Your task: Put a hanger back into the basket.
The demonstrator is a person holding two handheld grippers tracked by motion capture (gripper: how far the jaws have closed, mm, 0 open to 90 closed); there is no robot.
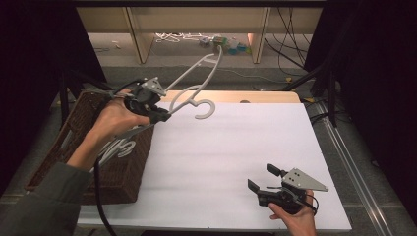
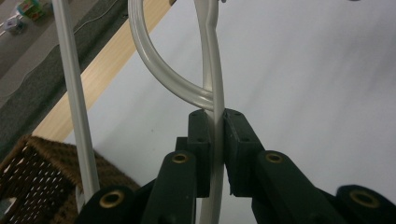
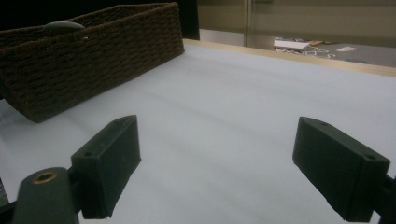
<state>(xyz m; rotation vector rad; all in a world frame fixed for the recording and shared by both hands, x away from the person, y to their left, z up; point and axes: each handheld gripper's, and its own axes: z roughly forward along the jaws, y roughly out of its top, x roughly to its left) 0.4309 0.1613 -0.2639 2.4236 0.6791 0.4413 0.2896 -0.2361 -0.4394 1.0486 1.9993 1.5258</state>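
The white table (image 1: 221, 162) takes up the centre of the high view, with the woven basket (image 1: 118, 167) standing on its edge at 9 o'clock; more pale hangers (image 1: 118, 147) lie inside the basket. My left gripper (image 1: 160, 117) sits at about 10 o'clock on the table, just above the basket's far corner, and its jaws are pressed together on the white plastic hanger (image 1: 196, 81). In the left gripper view the pads pinch a flat strip of the hanger (image 2: 214, 93) just where the curved hook (image 2: 154, 70) branches off. The hanger is lifted clear of the table. Its long axis runs from my left gripper toward 1 o'clock, rising out past the far table edge, while the hook (image 1: 204, 109) curls back down toward 3 o'clock over the table. My right gripper (image 1: 268, 179) rests at 5 o'clock, well apart from the hanger, with its jaws spread and nothing between them; the right gripper view confirms this, with bare table between the pads. My judgement: the left hand is far nearer and controls the hanger, so any handover requires the right gripper to travel toward 11 o'clock.
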